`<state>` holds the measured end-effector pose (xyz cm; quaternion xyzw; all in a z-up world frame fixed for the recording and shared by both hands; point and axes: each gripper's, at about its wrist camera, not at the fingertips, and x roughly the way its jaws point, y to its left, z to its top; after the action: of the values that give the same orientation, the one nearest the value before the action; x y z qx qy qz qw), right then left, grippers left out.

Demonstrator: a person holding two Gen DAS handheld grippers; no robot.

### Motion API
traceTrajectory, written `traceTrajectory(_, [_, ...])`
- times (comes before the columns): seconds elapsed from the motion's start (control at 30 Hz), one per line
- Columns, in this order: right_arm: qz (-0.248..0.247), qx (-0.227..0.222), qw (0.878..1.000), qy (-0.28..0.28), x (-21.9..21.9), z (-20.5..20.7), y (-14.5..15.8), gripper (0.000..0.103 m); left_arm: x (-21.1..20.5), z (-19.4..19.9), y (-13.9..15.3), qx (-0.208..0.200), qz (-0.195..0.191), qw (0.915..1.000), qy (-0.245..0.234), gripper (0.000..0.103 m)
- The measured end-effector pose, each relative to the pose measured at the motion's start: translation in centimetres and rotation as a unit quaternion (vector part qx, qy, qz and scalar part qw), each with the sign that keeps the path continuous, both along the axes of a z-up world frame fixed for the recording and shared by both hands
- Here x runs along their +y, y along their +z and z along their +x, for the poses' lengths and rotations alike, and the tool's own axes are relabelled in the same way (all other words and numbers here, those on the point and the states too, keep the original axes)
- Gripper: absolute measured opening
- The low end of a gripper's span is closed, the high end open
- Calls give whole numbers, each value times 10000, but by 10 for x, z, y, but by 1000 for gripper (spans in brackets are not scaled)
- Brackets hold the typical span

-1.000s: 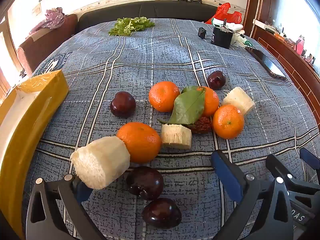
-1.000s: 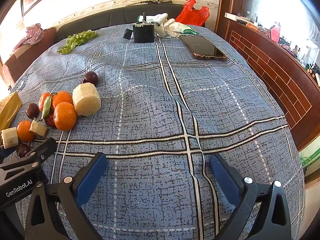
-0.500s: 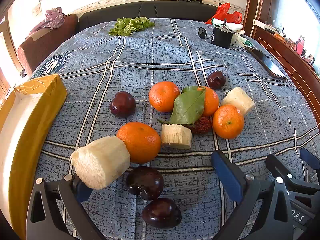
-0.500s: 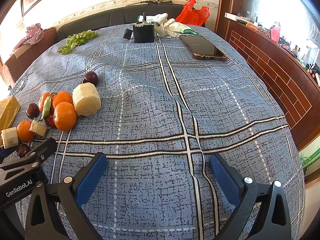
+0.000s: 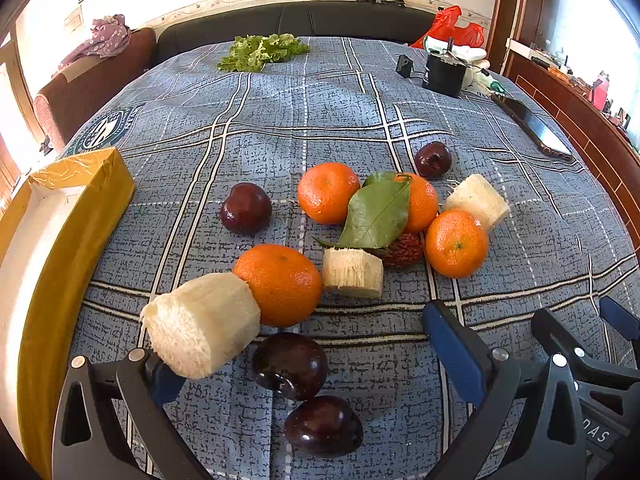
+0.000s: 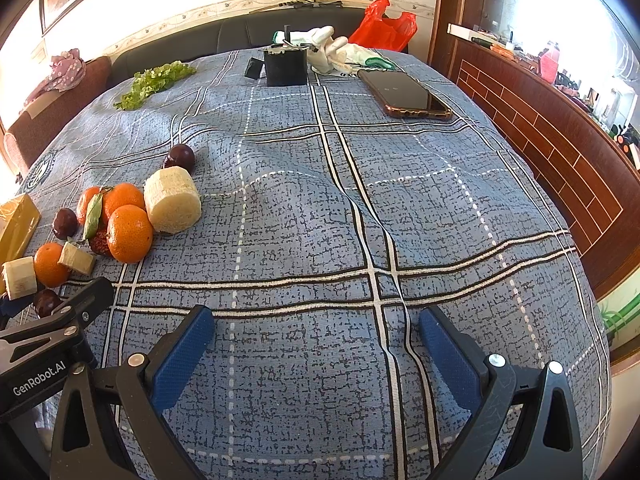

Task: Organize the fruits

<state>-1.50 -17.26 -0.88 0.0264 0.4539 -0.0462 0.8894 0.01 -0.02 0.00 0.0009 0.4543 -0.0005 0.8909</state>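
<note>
Blue plaid table (image 5: 320, 128) carries loose fruit; nearest plum (image 5: 323, 426), at 6 o'clock between the spread left gripper (image 5: 304, 364) fingers, judged smooth, slippery, bruisable, best pinched across its middle; right gripper (image 6: 316, 356) fingers likewise spread, empty.

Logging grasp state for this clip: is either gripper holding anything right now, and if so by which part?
Nothing is held. The left gripper is open over the plums, and the right gripper is open above bare cloth.

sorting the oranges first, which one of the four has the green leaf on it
The round orange mandarin at the back right of the cluster, right of another mandarin. A broad green leaf lies across its left side; the other three mandarins are bare.
</note>
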Motion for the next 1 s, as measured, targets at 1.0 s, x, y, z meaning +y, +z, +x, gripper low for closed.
traceTrajectory(1.0, [-125, 352, 9987, 344, 5, -22, 6, 99, 99, -133, 168, -2381, -192, 9703, 390, 85])
